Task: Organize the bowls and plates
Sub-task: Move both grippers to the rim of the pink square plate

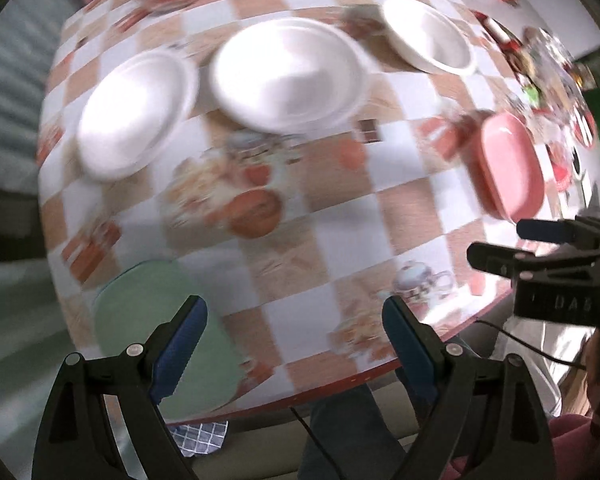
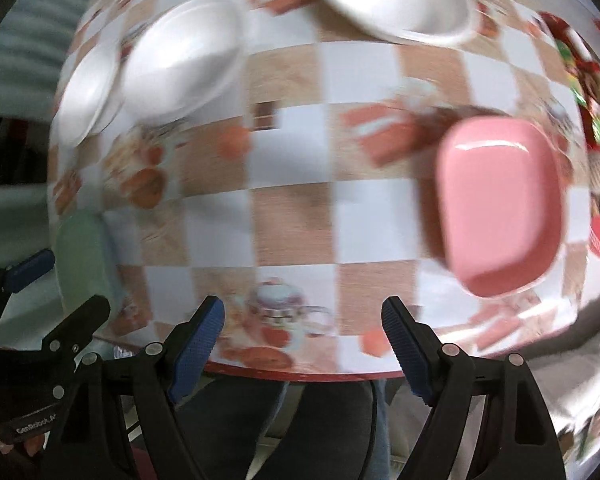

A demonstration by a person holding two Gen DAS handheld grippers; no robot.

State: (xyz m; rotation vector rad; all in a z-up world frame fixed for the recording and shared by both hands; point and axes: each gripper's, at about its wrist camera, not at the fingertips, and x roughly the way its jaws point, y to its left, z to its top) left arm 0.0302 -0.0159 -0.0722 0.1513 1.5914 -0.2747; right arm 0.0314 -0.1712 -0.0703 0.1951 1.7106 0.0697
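Three white bowls lie on the checkered table: one at the left (image 1: pixel 134 114), one in the middle (image 1: pixel 288 74), one at the back right (image 1: pixel 428 38). A pink rectangular plate (image 1: pixel 508 168) (image 2: pixel 500 204) sits at the right. A green plate (image 1: pixel 160 340) (image 2: pixel 86 256) lies at the near left edge. My left gripper (image 1: pixel 296 324) hangs open above the near edge, nothing between its fingers. My right gripper (image 2: pixel 302 324) is open too, empty, above the near edge left of the pink plate. It also shows in the left wrist view, right gripper (image 1: pixel 496 244). Both views are blurred.
The tablecloth (image 1: pixel 340 208) has orange and white squares with food prints and a red rim. Colourful packets (image 1: pixel 552 76) crowd the far right. A person's legs (image 2: pixel 320 420) are below the near edge. A blue checked cloth (image 1: pixel 200 436) hangs under the table.
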